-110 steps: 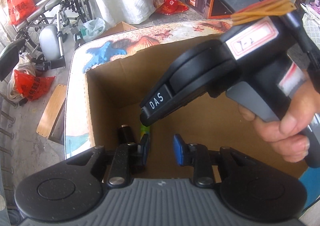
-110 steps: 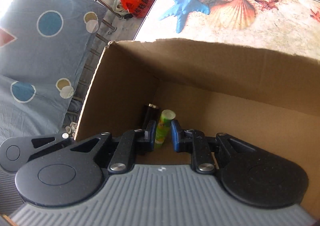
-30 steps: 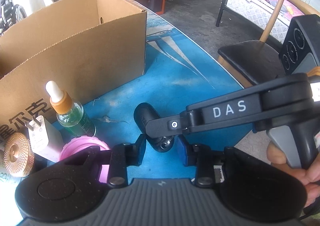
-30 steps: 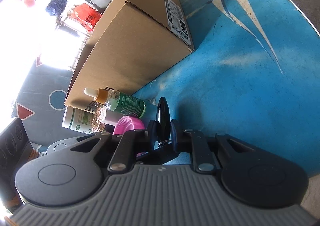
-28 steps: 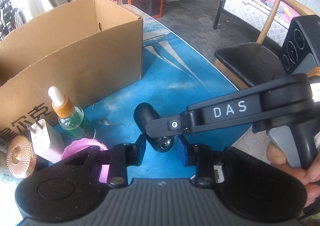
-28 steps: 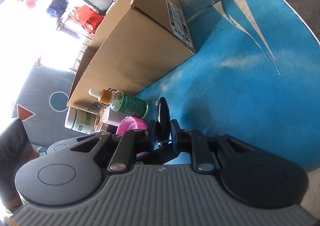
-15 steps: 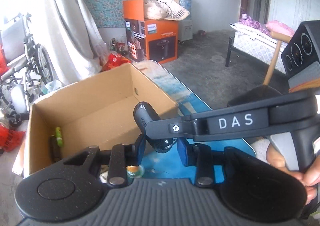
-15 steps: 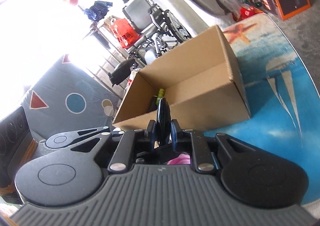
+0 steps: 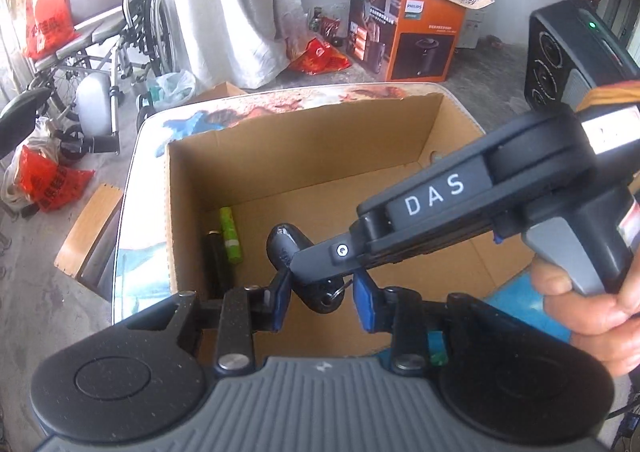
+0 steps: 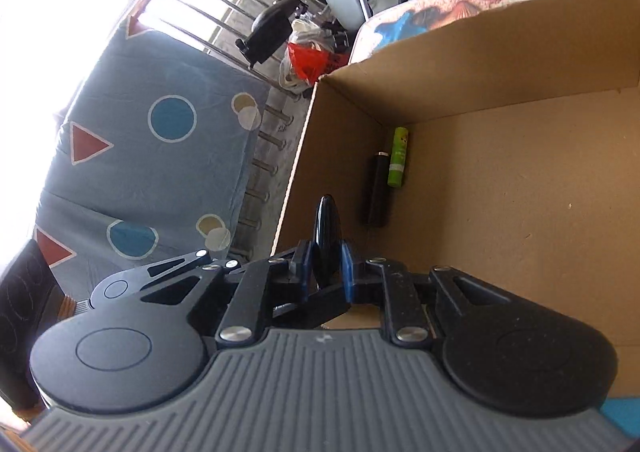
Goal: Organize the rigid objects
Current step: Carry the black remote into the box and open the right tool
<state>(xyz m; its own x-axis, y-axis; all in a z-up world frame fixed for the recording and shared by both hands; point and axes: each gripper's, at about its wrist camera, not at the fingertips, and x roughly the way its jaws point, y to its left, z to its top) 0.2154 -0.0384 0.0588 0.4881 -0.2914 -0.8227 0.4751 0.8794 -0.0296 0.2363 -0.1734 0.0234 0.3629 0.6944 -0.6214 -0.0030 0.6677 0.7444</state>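
Two grippers: you hold both above the open cardboard box [image 9: 304,140].
Right gripper [image 10: 326,266]: clenched on the flat black object [image 10: 327,236], its pads pressing the two broad faces.
Object's axis: you have its long axis running forward out past your right fingertips, its rounded end pointing away over the box's near left wall.
Left gripper [image 9: 320,302]: its blue pads stand either side of the object's lower end; whether they touch it you cannot tell.
Box floor: beyond your fingertips, a black tube [image 10: 376,188] and a green tube [image 10: 398,156] lie side by side along the left wall.
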